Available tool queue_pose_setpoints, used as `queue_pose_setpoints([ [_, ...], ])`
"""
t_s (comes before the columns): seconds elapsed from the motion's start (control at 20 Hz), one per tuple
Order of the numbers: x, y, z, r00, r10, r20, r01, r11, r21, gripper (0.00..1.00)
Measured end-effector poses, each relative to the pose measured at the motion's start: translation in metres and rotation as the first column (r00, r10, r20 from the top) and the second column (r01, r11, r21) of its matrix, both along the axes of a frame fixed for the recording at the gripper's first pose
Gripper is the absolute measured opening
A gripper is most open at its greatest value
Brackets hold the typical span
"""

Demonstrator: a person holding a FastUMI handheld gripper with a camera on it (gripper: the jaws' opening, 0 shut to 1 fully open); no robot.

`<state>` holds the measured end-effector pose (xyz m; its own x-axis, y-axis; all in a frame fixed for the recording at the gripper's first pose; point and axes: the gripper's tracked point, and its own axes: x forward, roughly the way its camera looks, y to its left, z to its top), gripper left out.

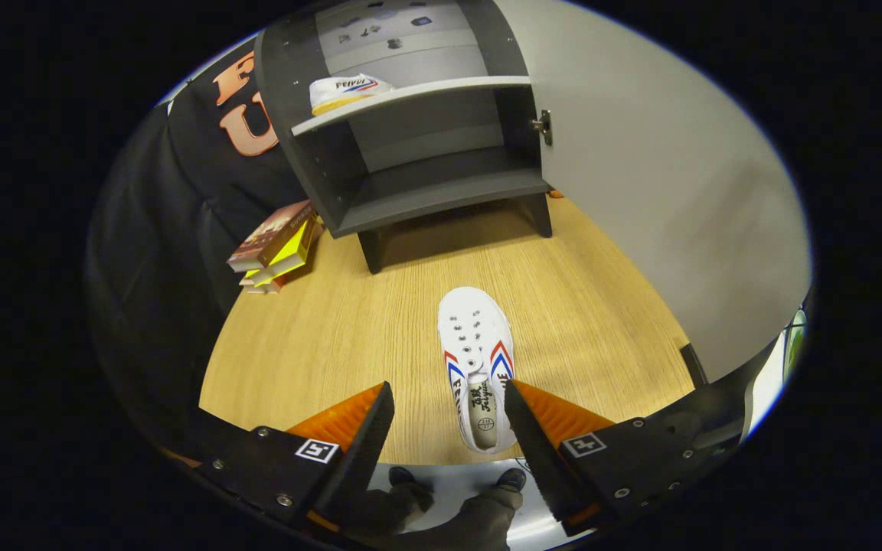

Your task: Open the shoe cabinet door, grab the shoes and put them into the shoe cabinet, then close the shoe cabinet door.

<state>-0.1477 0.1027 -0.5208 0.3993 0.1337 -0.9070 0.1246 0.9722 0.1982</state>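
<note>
Door of shoe cabinet open; one shoe already on upper shelf. Second shoe on wooden floor, heel between our tool fingers, which gape wide, gripping nothing. We judge left: grab, shelve, close door.

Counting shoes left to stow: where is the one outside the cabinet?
The shoe lies on the wooden floor, heel between the open claw tips, toe toward the open cabinet.

matt wood-grain floor, white canvas shoe
</note>
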Motion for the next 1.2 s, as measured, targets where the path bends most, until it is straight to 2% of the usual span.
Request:
queue_pose_setpoints([
  [0.25, 0.002, 0.008, -0.046, 0.997, 0.076, -0.031, -0.076, 0.997, -0.024, 0.65],
  [0.35, -0.001, 0.005, -0.063, 0.992, 0.12, -0.037, -0.122, 0.991, -0.062, 0.59],
  [0.45, 0.001, 0.007, -0.076, 0.991, 0.134, -0.03, -0.136, 0.988, -0.076, 0.53],
  [0.7, 0.017, 0.006, -0.094, 0.994, 0.11, 0.021, -0.106, 0.987, -0.119, 0.3],
  [0.8, 0.023, 0.005, -0.094, 0.996, 0.072, 0.061, -0.066, 0.993, -0.097, 0.22],
  [0.9, 0.02, 0.008, -0.096, 0.998, 0.029, 0.05, -0.026, 0.998, -0.049, 0.14],
  [0.95, 0.022, 0.007, -0.097, 0.999, 0.021, 0.046, -0.019, 0.999, -0.047, 0.05],
  [1.05, 0.024, 0.01, -0.095, 0.999, 0.03, 0.022, -0.029, 0.999, -0.035, 0.01],
  [1.2, 0.037, 0.011, -0.082, 0.998, 0.057, 0.039, -0.055, 0.997, -0.045, 0.0],
])
